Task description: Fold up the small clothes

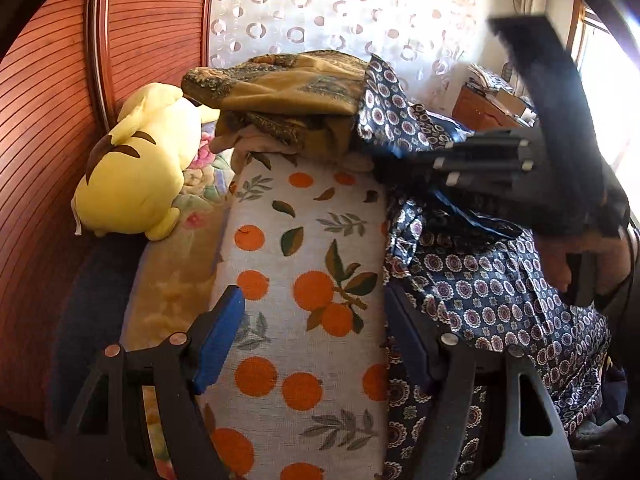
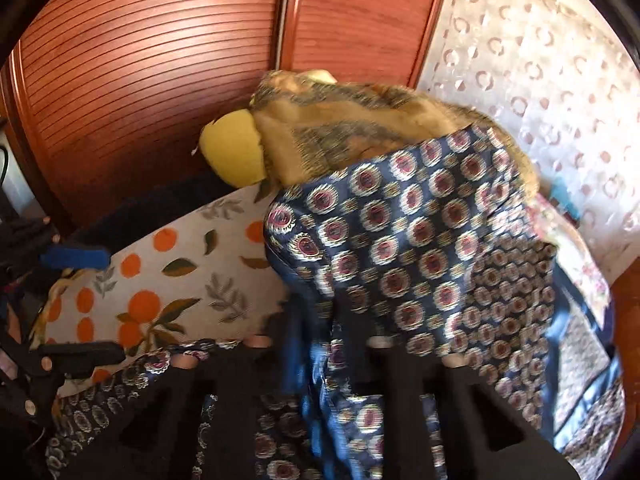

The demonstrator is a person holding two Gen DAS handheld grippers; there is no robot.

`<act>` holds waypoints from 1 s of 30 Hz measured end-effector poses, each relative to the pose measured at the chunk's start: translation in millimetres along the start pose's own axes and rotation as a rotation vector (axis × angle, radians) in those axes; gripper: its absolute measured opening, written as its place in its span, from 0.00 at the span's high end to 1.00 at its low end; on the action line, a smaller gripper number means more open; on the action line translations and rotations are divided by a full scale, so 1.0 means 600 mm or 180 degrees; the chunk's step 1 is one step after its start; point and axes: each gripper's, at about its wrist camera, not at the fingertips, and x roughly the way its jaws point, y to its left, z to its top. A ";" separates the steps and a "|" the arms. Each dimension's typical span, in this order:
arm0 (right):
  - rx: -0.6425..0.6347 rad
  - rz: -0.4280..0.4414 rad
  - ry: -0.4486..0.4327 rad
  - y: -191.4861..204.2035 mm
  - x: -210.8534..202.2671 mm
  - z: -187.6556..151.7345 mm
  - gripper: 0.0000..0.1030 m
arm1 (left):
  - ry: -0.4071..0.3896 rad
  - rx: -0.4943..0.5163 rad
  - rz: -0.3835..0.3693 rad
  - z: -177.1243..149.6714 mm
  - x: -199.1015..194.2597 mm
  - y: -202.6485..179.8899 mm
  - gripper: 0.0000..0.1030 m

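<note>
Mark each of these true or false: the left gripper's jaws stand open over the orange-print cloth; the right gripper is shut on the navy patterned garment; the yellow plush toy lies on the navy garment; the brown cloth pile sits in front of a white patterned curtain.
1. The left gripper stands open over the orange-print cloth. True.
2. The right gripper is shut on the navy patterned garment. True.
3. The yellow plush toy lies on the navy garment. False: it lies apart, beside the wooden slatted panel.
4. The brown cloth pile sits in front of a white patterned curtain. True.

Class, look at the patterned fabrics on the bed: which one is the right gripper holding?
The navy cloth with round medallions. The right gripper is shut on it, while the mustard-brown cloth lies piled behind and the orange-print cover lies flat underneath.
</note>
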 end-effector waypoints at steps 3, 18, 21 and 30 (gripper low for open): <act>0.0252 0.0035 -0.0246 -0.035 -0.037 0.000 0.93 | 0.0014 0.0051 -0.0023 0.001 0.005 -0.012 0.29; 0.1186 -0.0628 -0.0148 -0.218 -0.120 -0.135 0.93 | 0.0034 0.0273 -0.0100 0.020 0.027 -0.071 0.29; 0.1255 -0.0639 0.0035 -0.226 -0.099 -0.147 0.92 | 0.0056 0.0295 -0.0079 0.021 0.034 -0.074 0.29; 0.1201 -0.0599 -0.0062 -0.224 -0.137 -0.167 0.43 | 0.0067 0.0427 0.0062 0.033 0.050 -0.088 0.29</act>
